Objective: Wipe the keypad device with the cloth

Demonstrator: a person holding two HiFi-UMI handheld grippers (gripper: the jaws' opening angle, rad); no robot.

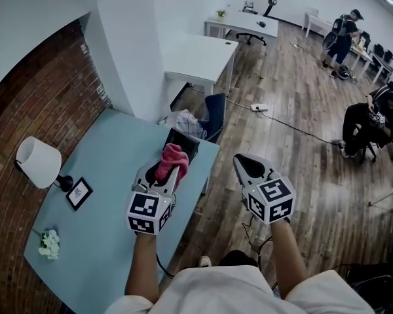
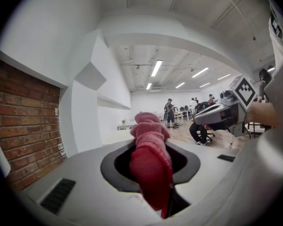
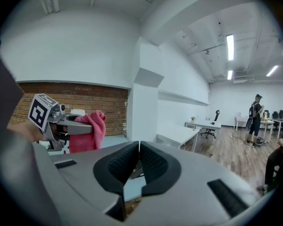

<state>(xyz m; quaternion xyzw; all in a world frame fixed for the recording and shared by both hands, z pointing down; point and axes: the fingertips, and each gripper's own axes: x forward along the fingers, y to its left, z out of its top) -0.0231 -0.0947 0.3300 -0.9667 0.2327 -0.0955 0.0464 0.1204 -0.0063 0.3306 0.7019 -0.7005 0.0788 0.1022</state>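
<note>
Your left claw [image 1: 162, 173] is clenched on a pink cloth [image 1: 172, 159], held above the far part of a light blue desk [image 1: 111, 195]. In the left gripper view the cloth sits squarely between the jaws, bunched up, with its fuzzy end standing out past the tips. A dark, flat keypad device [image 1: 185, 142] lies at the desk's far right corner, just beyond the cloth and partly hidden by it. Its keys are too small to make out, and whether the cloth touches it cannot be told. Your right claw [image 1: 246, 163] is clenched on nothing. The right gripper view shows its two ribbed black pads pressed together with no gap. It is held off the desk's right edge, over the wooden floor [image 1: 295, 149], well apart from the device. At the desk's left end, beside the brick wall [image 1: 33, 103], stand a lamp [image 1: 37, 162] with a white shade, a small black picture frame [image 1: 78, 193] and a bunch of white flowers [image 1: 50, 243]. Past the desk's far end is a blue chair [image 1: 215, 113], and beyond that a white desk [image 1: 200, 56]. Far off on the right, one person stands [image 1: 342, 34] and another sits [image 1: 370, 120].
</note>
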